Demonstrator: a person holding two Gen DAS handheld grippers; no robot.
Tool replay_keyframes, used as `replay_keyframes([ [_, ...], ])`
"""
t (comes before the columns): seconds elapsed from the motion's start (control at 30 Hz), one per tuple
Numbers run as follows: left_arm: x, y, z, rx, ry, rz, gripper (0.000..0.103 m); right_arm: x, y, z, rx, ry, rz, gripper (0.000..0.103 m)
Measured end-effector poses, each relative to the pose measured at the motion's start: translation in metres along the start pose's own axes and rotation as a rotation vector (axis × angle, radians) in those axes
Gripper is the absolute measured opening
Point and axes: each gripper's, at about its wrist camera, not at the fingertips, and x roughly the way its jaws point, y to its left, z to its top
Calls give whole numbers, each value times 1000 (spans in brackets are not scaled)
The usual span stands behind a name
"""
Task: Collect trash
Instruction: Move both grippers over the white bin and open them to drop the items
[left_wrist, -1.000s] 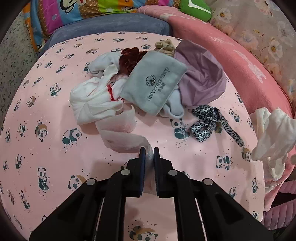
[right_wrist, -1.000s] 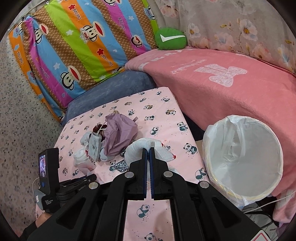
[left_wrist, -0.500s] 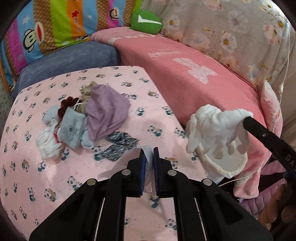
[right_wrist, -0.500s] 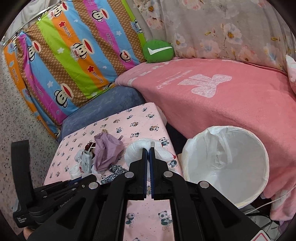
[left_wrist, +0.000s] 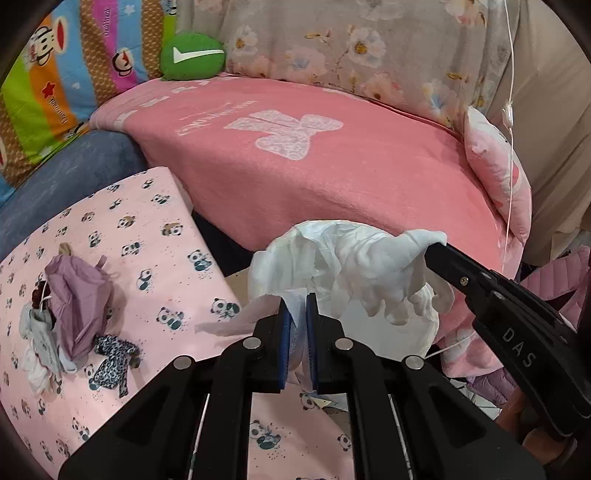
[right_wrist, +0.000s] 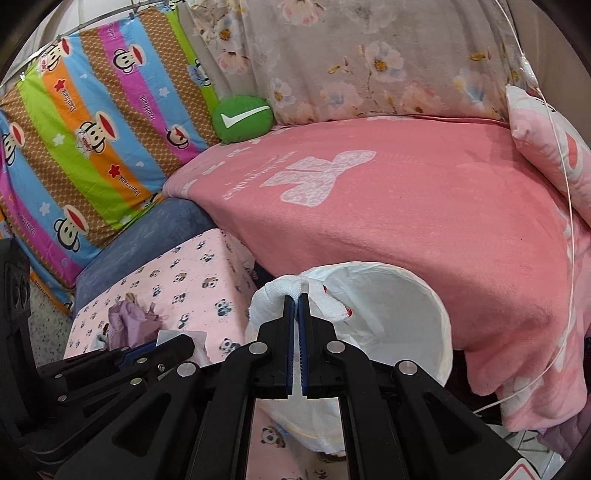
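Observation:
My left gripper (left_wrist: 296, 295) is shut on a pale tissue strip (left_wrist: 236, 320) and holds it over the table's right edge, beside the bin. My right gripper (right_wrist: 296, 295) is shut on a white glove (right_wrist: 275, 300) with a red mark, held over the rim of the white-lined trash bin (right_wrist: 417, 325). In the left wrist view the right gripper (left_wrist: 432, 247) comes in from the right with the glove (left_wrist: 373, 273) hanging over the bin (left_wrist: 424, 325). A pile of leftover items (left_wrist: 70, 314) lies on the panda-print table (left_wrist: 147, 236).
The pile holds a purple cloth (left_wrist: 79, 295), a grey pouch (left_wrist: 40, 332) and a leopard-print strip (left_wrist: 110, 354). A pink blanket-covered sofa (left_wrist: 332, 147) stands behind the bin. A green cushion (left_wrist: 192, 55) and striped bedding (right_wrist: 74, 129) lie at the back. A thin white cable (right_wrist: 565, 221) hangs at right.
Both grippers have swung right, away from the pile toward the bin. The left gripper lifted the tissue off the table. The glove now hangs over the bin's rim.

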Motion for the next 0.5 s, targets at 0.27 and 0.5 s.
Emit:
replay_keyframes([
  [0.27,24,-28,12,56,23,-18,8,9,-32,3,45,12,-43,4],
  [0.5,35,-29,18,45,48,-7,38,14,-40,6,63,8,-62,11],
])
